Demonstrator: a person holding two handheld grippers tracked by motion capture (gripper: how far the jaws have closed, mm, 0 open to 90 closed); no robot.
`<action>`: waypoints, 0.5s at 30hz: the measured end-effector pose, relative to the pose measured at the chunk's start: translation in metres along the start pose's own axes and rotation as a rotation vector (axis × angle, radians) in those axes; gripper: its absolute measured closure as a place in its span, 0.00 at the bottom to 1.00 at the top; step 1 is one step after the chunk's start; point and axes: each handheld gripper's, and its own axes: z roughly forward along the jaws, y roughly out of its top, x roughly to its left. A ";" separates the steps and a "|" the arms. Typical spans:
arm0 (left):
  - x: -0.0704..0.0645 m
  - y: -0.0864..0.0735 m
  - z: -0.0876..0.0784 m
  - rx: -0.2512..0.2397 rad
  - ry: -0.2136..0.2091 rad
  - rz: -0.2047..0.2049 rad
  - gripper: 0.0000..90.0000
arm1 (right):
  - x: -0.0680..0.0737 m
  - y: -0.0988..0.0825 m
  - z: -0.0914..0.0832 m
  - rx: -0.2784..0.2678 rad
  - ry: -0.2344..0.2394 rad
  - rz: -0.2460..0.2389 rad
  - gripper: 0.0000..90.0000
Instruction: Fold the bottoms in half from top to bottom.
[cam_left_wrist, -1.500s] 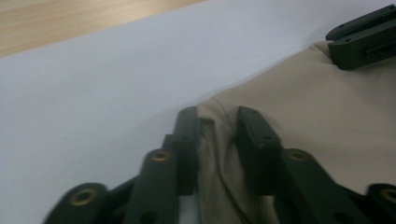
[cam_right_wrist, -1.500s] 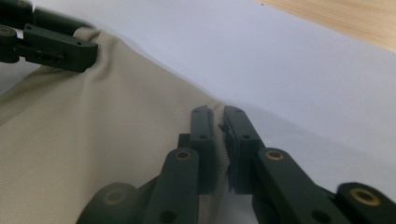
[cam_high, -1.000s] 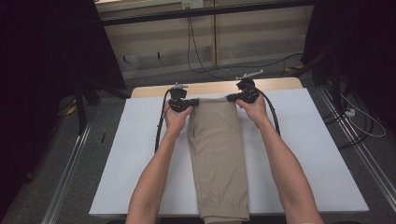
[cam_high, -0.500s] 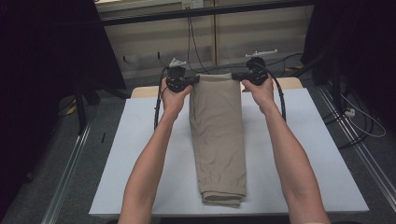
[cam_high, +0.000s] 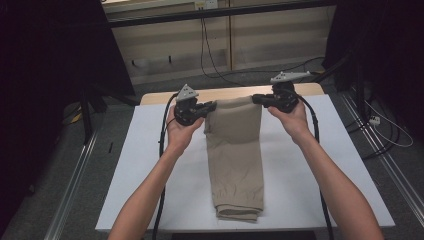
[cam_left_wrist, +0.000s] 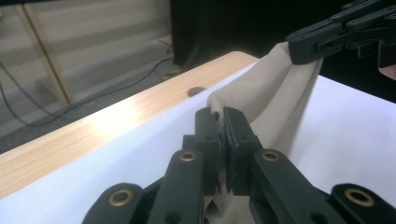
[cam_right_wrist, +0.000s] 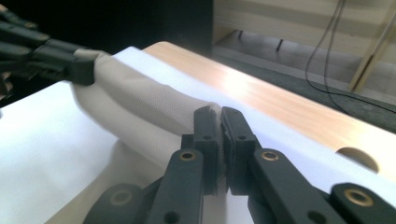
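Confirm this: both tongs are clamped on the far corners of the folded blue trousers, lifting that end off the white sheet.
Wrong in one respect: the trousers are beige, not blue, as the high view shows. The rest holds: the left tongs and right tongs are clamped on the far corners, lifting that end off the white sheet.

Beige folded trousers (cam_high: 235, 150), long narrow strip of soft fabric. Far edge lifted, stretched between left gripper (cam_high: 210, 106) and right gripper (cam_high: 257, 99), one corner pinched in each. Rest hangs down from the grippers and lies flat toward the person, near end folded over.
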 end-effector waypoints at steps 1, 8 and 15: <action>-0.005 -0.002 -0.008 -0.003 -0.013 0.001 0.95 | 0.004 -0.002 -0.004 -0.005 0.010 -0.003 0.96; -0.042 -0.025 -0.049 -0.013 -0.095 0.042 0.95 | 0.043 -0.030 -0.043 -0.003 0.094 -0.039 0.96; -0.089 -0.065 -0.080 0.070 -0.179 0.088 0.95 | 0.072 -0.075 -0.070 0.031 0.159 -0.046 0.96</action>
